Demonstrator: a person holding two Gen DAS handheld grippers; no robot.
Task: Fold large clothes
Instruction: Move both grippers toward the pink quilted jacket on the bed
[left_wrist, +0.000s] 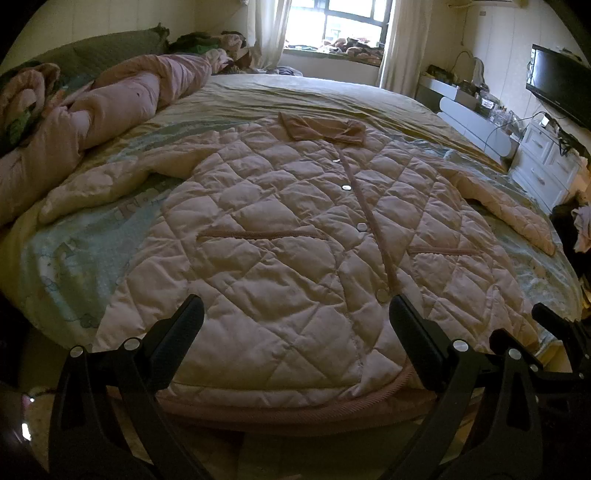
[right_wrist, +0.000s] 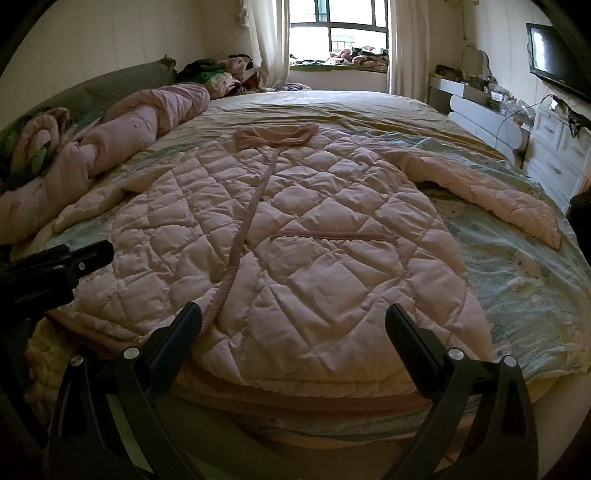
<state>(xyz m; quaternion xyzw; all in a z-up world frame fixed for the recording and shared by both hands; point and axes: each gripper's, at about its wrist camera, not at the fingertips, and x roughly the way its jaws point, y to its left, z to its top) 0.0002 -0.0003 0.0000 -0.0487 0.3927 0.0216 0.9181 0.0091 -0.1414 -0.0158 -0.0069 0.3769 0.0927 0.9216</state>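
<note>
A large pale pink quilted coat lies flat and buttoned on the bed, collar far, hem near, both sleeves spread out. It also shows in the right wrist view. My left gripper is open and empty, its jaws wide apart just above the coat's hem. My right gripper is open and empty, above the hem to the right of the placket. The left gripper's body shows at the left of the right wrist view.
The bed has a light green sheet. A rolled pink duvet lies along its left side. White drawers and a wall TV stand to the right. A window is at the far end.
</note>
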